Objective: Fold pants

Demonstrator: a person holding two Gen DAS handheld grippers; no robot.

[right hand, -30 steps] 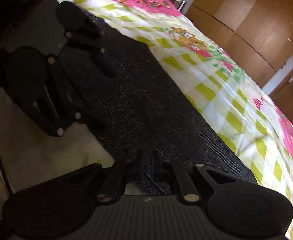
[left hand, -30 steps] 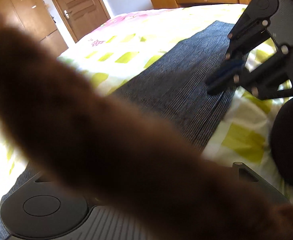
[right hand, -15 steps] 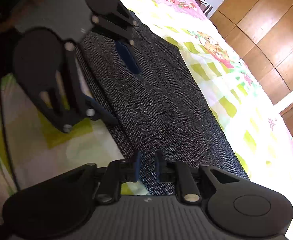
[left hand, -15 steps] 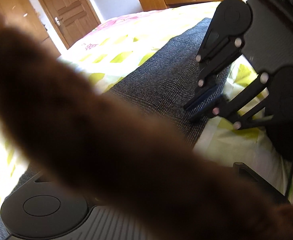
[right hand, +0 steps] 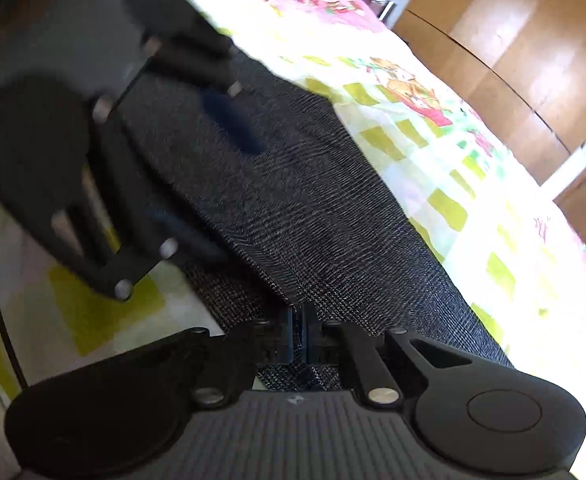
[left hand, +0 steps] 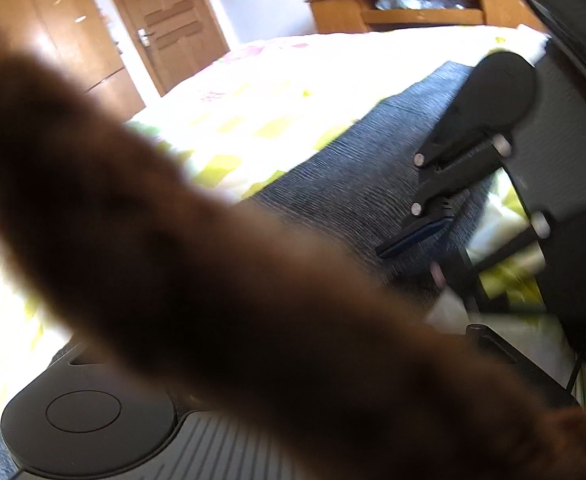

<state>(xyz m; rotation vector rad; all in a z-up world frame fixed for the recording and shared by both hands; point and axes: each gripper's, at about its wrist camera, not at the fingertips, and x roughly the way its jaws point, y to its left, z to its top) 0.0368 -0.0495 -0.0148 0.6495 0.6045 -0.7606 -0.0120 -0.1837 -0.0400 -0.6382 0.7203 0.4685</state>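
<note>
**On the bed: pants flat, fold barely begun**

Across the checked bedspread (right hand: 445, 168) the pants (right hand: 301, 216) lie as one long dark band, running away from the near edge of the bed toward the far side. In both wrist views the cloth looks flat and smooth, with what seems a second layer showing along its near left border, so the legs may already be laid one on the other; the blur keeps that from being sure.

The right claw (right hand: 300, 344) has its jaws together on the near end of the pants, a sliver of cloth pinched between the pads. The left claw (right hand: 197, 196) hangs over the pants further along, jaws apart, one blue pad above the cloth and the other at its border by the bedspread; nothing is clamped in it. In the left wrist view a blurred brown sleeve (left hand: 197, 280) covers that claw's own fingers, while the right claw (left hand: 421, 256) shows at the edge of the pants.

My reading is that the lengthwise halving is at most done and the crosswise fold is all still to come: one end is gripped, the other claw has yet to take hold, and no part of the pants is lifted or doubled over along its length.
</note>
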